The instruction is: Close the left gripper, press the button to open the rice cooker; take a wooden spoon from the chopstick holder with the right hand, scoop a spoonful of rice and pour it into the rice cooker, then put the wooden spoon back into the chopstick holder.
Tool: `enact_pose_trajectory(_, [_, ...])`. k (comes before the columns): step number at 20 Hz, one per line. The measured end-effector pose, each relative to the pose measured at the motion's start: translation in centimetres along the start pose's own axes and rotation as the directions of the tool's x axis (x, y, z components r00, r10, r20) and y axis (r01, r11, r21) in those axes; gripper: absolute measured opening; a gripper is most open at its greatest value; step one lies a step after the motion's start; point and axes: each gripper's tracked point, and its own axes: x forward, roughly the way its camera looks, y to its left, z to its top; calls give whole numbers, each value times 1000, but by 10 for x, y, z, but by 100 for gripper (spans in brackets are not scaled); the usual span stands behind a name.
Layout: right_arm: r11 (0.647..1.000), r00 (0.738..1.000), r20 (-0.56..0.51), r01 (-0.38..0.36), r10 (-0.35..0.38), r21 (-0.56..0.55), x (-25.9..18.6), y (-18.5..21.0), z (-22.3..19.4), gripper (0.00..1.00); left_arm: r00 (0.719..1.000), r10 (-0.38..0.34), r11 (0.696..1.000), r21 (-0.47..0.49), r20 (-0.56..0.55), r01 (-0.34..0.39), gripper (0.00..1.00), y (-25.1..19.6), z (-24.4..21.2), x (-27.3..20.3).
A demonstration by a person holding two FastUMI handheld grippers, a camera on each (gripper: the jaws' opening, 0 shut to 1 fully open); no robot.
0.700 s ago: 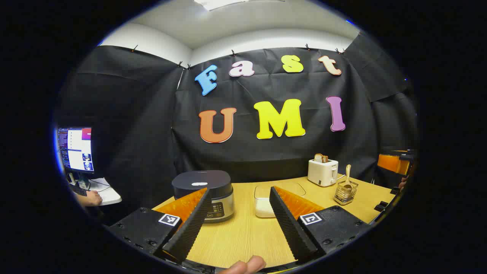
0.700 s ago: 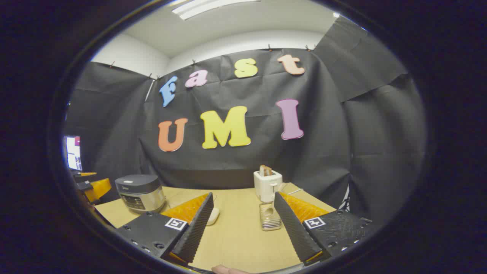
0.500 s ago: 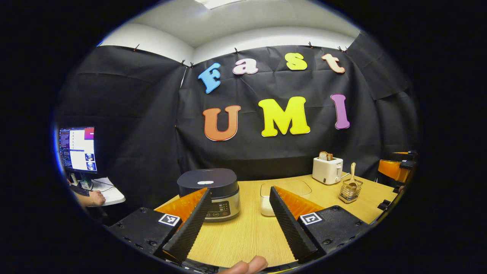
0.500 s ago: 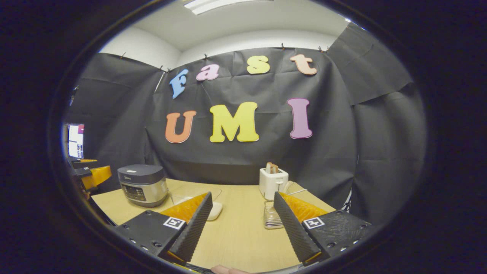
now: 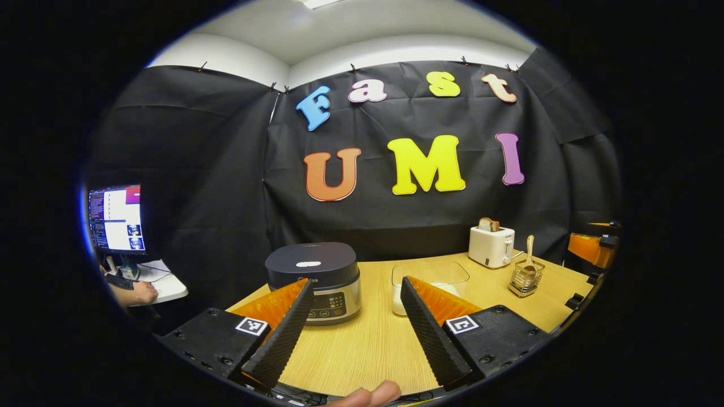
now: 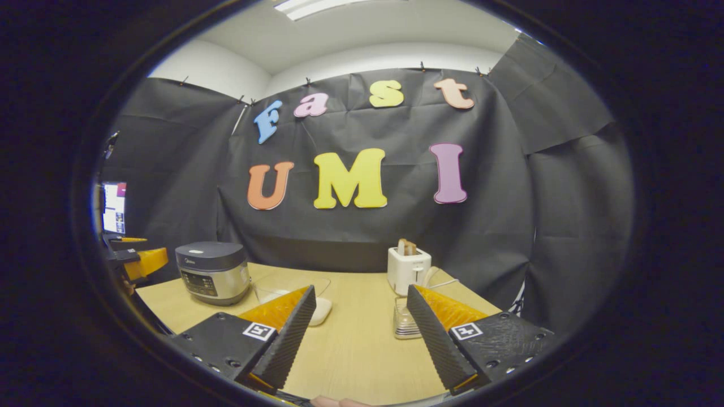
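Wooden table (image 5: pixel 362 345), toaster (image 5: pixel 491 246) (bread inside), monitor (image 5: pixel 116 218)

Black cloth wall (image 5: pixel 226 169) hangs ahead, white wall (image 5: pixel 396 51) and ceiling light (image 6: pixel 317 7) above. Wooden table (image 5: pixel 367 350) lies below; monitor (image 5: pixel 116 219) stands far left.

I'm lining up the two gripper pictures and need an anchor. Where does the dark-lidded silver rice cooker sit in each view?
Left gripper view: the dark-lidded silver rice cooker stands left of centre on the wooden table, just beyond the left gripper's left finger.
Right gripper view: the rice cooker stands far left, at the table's back corner.
Shared landmark: the white toaster at the table's rear.
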Motion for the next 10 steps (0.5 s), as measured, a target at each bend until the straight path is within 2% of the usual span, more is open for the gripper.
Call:
enact_pose_trajectory(5, [1000,1000,8,17,-17,-5,1,-8,2,96,1000,18,1000,-5,-19,-19,98,3,-6,7])
enact_pose_trajectory(6, [1000,1000,7,22,-22,-4,1,-10,3,96,1000,20,1000,-7,-15,-20,91,4,-4,8])
enact_pose_trajectory(7, [1000,1000,7,25,-25,-2,0,-12,2,96,999,33,999,-4,-6,-33,98,7,-5,10])
enact_pose_trajectory(10, [999,999,13,34,-34,8,-2,-20,7,96,997,78,997,-4,4,-78,95,23,0,19])
